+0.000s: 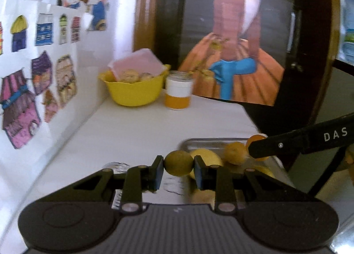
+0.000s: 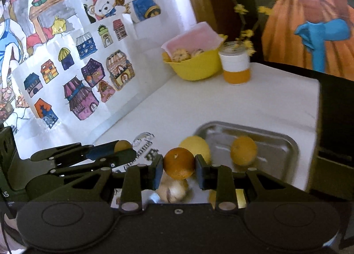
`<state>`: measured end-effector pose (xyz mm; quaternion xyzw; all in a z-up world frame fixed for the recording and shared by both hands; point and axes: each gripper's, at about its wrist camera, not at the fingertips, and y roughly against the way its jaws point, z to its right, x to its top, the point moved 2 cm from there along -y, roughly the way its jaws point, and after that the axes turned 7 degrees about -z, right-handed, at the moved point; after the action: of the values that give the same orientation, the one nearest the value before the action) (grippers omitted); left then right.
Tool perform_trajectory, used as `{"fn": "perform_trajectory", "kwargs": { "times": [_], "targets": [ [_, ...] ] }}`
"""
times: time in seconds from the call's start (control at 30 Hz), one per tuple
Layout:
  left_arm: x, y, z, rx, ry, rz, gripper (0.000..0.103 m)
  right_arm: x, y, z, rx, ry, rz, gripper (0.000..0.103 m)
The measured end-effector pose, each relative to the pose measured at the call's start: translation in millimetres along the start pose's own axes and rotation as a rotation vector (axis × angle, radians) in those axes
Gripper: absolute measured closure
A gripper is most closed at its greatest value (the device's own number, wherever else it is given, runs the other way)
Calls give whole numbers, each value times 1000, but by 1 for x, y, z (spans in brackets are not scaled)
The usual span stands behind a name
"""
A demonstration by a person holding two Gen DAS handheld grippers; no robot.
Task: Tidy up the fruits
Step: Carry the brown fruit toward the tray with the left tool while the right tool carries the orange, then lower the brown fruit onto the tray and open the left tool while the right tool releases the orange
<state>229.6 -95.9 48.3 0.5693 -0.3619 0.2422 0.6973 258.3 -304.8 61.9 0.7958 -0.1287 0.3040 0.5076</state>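
My left gripper [image 1: 179, 164] is shut on a small yellow-green lime [image 1: 179, 163], held above the near left corner of a metal tray [image 1: 212, 142]. In that tray lie a yellow lemon [image 1: 209, 156] and a small orange [image 1: 235, 152]. My right gripper [image 2: 179, 164] is shut on an orange [image 2: 178, 163]; in the left wrist view it reaches in from the right with that orange [image 1: 254, 140] at its tip. The right wrist view shows the tray [image 2: 276, 141] with the lemon [image 2: 197, 145] and small orange [image 2: 243, 150], and the left gripper [image 2: 120, 151] at left holding the lime [image 2: 122, 145].
A yellow bowl [image 1: 135, 92] with a pink sheet and round pastries stands at the far end of the white table [image 1: 137, 125], next to a white-and-orange cup [image 1: 178, 90]. A wall with drawings runs along the left. A large framed picture leans behind. A pale fruit [image 2: 173, 190] lies below my right gripper.
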Motion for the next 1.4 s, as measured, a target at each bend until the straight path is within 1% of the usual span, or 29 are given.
{"fn": "perform_trajectory", "kwargs": {
  "times": [0.17,0.33,0.47,0.57,0.67,1.1,1.3,1.4],
  "targets": [
    [-10,0,30,-52,-31,-13,71,-25,19,16,-31,-20,9,70],
    [-23,-6,54,-93,-53,-42,71,-51,28,32,-52,-41,10,70],
    [-35,-12,66,-108,-62,-69,71,-73,29,38,-80,-35,19,70],
    [-43,-18,73,-116,-69,-94,71,-88,27,37,-114,-7,33,70],
    [-47,-22,76,-115,-73,-109,71,-99,24,36,-116,2,41,70],
    [-59,-31,77,-100,-71,-156,71,-122,18,42,-145,-15,56,70],
    [-61,-35,78,-98,-75,-174,71,-123,15,38,-171,14,76,70],
    [-62,-36,78,-101,-80,-176,71,-126,14,33,-208,53,84,70]
  ]
}}
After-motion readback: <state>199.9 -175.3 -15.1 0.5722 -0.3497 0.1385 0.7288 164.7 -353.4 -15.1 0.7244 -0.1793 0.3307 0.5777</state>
